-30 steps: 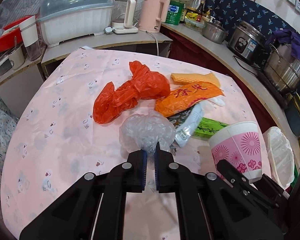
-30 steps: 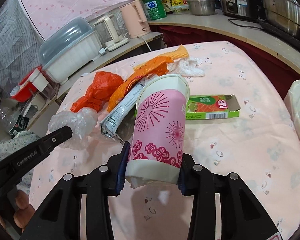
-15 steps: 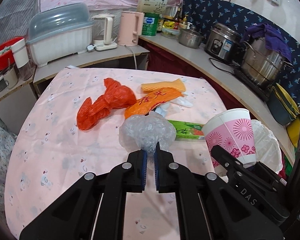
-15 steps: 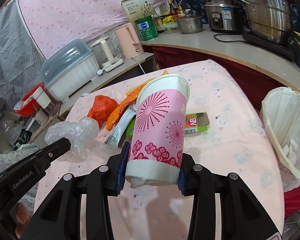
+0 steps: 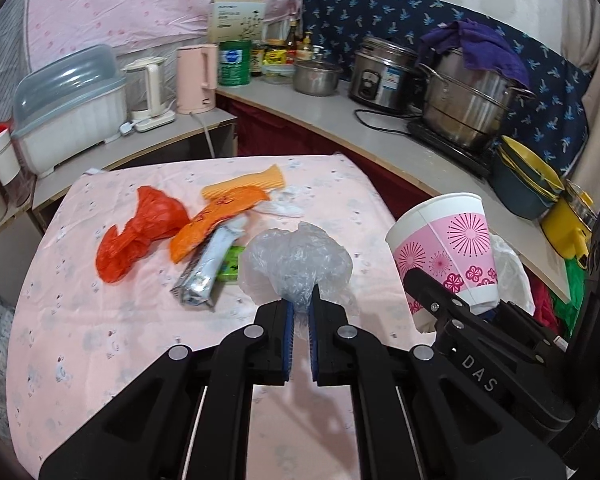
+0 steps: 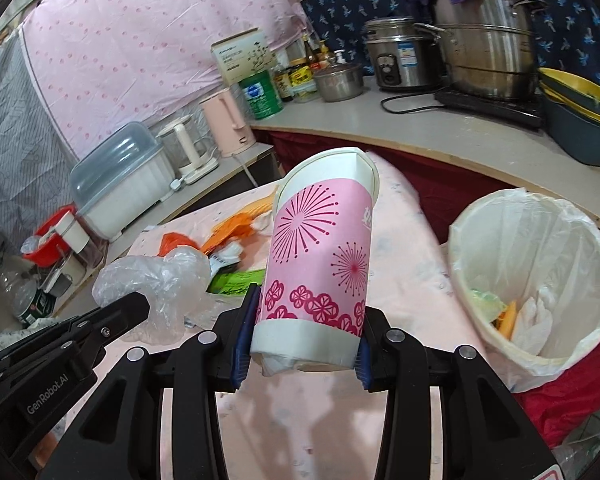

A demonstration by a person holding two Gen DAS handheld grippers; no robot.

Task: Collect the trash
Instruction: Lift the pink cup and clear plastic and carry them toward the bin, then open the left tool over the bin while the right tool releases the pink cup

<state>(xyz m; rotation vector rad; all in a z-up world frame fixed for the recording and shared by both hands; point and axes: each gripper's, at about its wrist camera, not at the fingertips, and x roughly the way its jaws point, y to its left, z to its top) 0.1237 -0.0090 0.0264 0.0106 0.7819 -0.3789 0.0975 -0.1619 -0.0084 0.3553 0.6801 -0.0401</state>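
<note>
Tabletop (image 5: 100, 340), covered in pink printed cloth, is carrying the remaining litter toward its far half; the near half is lying bare, and its right edge is running beside the lined waste bin (image 6: 480, 320), which is standing open-mouthed below that edge with scraps already inside. Paper cup (image 6: 320, 260) (pink, with starburst print) is being held above the tabletop's right side, long axis near upright, leaning slightly right, mouth pointing up and away from the camera; the right tongs (image 6: 302, 344) are clamping its white base from both sides. Orange plastic bag (image 5: 140, 236) is lying crumpled, left of an orange wrapper (image 5: 216, 220) whose long axis is running diagonally from near-left to far-right. Clear plastic bag (image 5: 296, 264), bunched into a ball, is hanging off the tabletop, pinched at its neck by the left tongs (image 5: 300, 312), whose tips are pressing together on the film. Silver packet (image 5: 208, 268) and green box (image 5: 230, 266) are lying just beside each other.
</note>
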